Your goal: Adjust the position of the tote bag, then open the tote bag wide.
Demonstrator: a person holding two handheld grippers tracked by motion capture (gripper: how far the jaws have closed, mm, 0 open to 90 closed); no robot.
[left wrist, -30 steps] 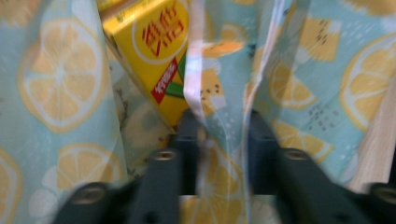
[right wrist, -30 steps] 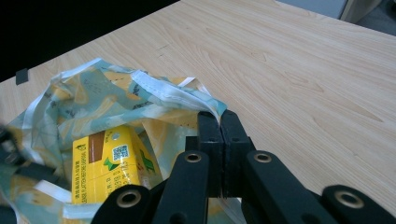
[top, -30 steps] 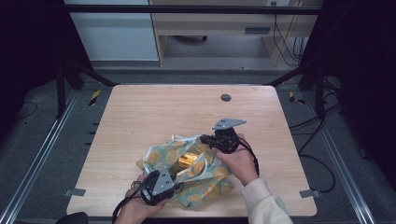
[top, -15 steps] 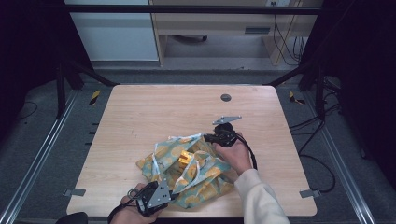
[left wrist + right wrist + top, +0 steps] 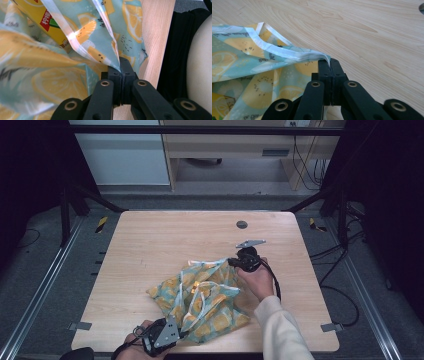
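Cream sleeve on right arm (image 5: 282, 330). Right gripper (image 5: 329, 62) black, brass-ringed pivots below jaws, grey three-cornered plate (image 5: 250, 242) on top, black cable trailing behind. Left gripper (image 5: 120, 65) alike.

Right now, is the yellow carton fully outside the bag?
No. In the left gripper view the yellow carton sits inside the fruit-print bag, with the bag's fabric and white-edged rim draped across it.

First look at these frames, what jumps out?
A crumpled lemon-print bag sits at the near middle of the wooden table, a yellow carton showing inside it. The left tongs pinch its cloth at the near edge; the right tongs pinch its white-trimmed rim on the far right side.
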